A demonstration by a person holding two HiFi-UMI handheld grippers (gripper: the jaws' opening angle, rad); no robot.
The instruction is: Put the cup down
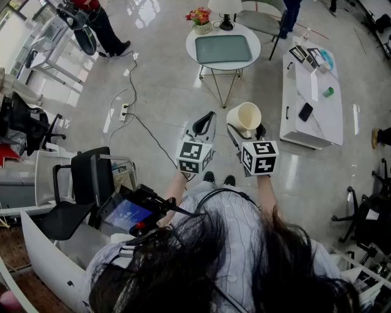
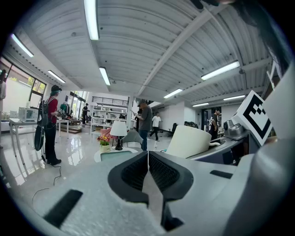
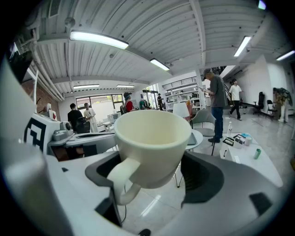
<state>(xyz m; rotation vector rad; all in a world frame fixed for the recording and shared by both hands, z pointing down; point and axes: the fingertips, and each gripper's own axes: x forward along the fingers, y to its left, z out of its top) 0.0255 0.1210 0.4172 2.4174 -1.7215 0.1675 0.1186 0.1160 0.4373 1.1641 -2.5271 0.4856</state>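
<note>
A cream cup (image 1: pixel 244 116) with a handle is held in the air above the floor, tilted, its mouth facing away from me. My right gripper (image 1: pixel 245 130) is shut on the cup (image 3: pixel 152 143), gripping its lower body between wide-set jaws, and the handle points down to the left. My left gripper (image 1: pixel 206 122) hovers just left of it with its jaws pressed together and nothing between them. In the left gripper view the closed left gripper (image 2: pixel 148 154) is in front and the cup (image 2: pixel 190 142) shows to the right.
A round white table (image 1: pixel 253 43) ahead carries a green tray (image 1: pixel 223 49), flowers (image 1: pixel 200 17) and a lamp. A long white table (image 1: pixel 311 116) with small items stands at right. A black chair (image 1: pixel 85 177) is at left, and a cable with a power strip (image 1: pixel 125 110) lies on the floor.
</note>
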